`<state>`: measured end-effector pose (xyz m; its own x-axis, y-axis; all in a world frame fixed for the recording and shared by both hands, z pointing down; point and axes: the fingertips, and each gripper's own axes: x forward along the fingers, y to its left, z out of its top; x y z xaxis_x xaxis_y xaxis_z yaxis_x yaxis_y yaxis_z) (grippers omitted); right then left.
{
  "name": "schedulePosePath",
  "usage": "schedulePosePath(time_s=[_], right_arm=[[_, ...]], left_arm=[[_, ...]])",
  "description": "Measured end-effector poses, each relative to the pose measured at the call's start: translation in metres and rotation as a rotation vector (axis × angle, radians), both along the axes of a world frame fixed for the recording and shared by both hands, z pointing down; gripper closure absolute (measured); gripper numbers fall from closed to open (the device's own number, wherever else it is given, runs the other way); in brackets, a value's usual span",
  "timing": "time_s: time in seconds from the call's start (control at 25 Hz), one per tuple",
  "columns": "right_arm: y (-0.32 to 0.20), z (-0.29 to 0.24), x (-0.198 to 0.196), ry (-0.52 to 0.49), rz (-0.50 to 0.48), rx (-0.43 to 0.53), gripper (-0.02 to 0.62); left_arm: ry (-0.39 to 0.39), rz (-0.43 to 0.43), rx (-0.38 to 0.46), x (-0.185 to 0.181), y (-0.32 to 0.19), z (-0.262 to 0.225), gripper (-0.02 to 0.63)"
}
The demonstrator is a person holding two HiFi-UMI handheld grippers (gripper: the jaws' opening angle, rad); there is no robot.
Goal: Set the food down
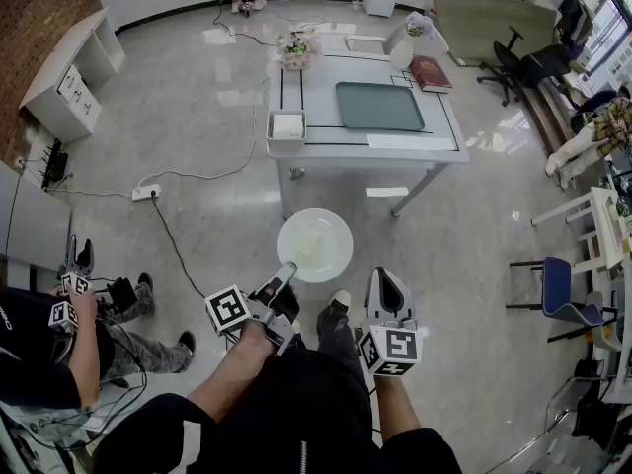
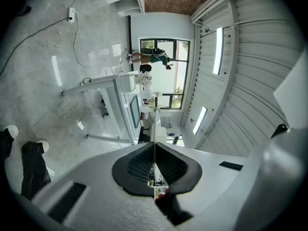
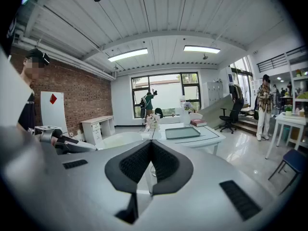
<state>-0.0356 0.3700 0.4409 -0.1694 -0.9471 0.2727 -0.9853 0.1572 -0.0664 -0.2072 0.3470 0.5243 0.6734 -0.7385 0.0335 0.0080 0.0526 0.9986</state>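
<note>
- Currently the left gripper [image 1: 284, 274] is closed on the near rim of a white plate [image 1: 338, 227]. In the left gripper view the pads are seen pressed together, with the plate's thin edge caught between them.
- The plate is carried clear of the floor. It reaches forward and slightly right from that gripper's tips.
- The food [image 1: 309, 246] is recorded as a pale lump on the middle of the plate, just ahead of the left gripper's tips. Its kind cannot be told.
- The right gripper [image 1: 388, 276] is held just to the right of the left gripper. Its jaws are closed pad to pad and nothing is held between them.
- The plate lies ahead and to the left of the right gripper and is not touched by it.
- A white table [image 1: 449, 138] is noted well ahead of both grippers, beyond the plate.
- On the table, a teal tray [image 1: 379, 106] is set roughly straight ahead of the right gripper.
- A white square container [image 1: 287, 125] is placed at the table's near left corner, ahead of the left gripper.
- A bunch of flowers [image 1: 296, 49] and a red book [image 1: 431, 73] are seen on the far part of the table, beyond the container and the tray.
- A power strip [image 1: 146, 193] with its cable is noted on the floor, ahead and left of the left gripper.
- A second person [image 1: 30, 358] in a dark top is noted well to the left of the left gripper.
- A blue chair [image 1: 557, 286] is noted well to the right of the right gripper.
</note>
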Motion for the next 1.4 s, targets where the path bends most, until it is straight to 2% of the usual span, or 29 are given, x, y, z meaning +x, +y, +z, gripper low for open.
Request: schedulePosePath(time_s=[0.16, 0.68, 0.84, 1.12, 1.4], right_arm=[[0.0, 0.003, 0.002, 0.0, 0.002, -0.004, 0.586], [-0.002, 0.011, -0.002, -0.04, -0.029, -0.002, 0.586], [-0.008, 0.015, 0.001, -0.045, -0.034, -0.013, 0.586], [-0.069, 0.012, 0.022, -0.06, -0.057, -0.028, 0.586], [-0.118, 0.012, 0.063, -0.067, -0.083, -0.05, 0.586]], left_arm=[[0.016, 0.007, 0.033, 0.007, -0.003, -0.011, 0.591], [0.003, 0.002, 0.007, 0.005, -0.005, 0.0, 0.591], [0.007, 0.005, 0.022, 0.01, -0.012, -0.004, 0.591], [-0.018, -0.021, -0.01, 0.027, -0.065, -0.004, 0.591], [-0.03, -0.054, -0.008, 0.065, -0.111, -0.013, 0.591]])
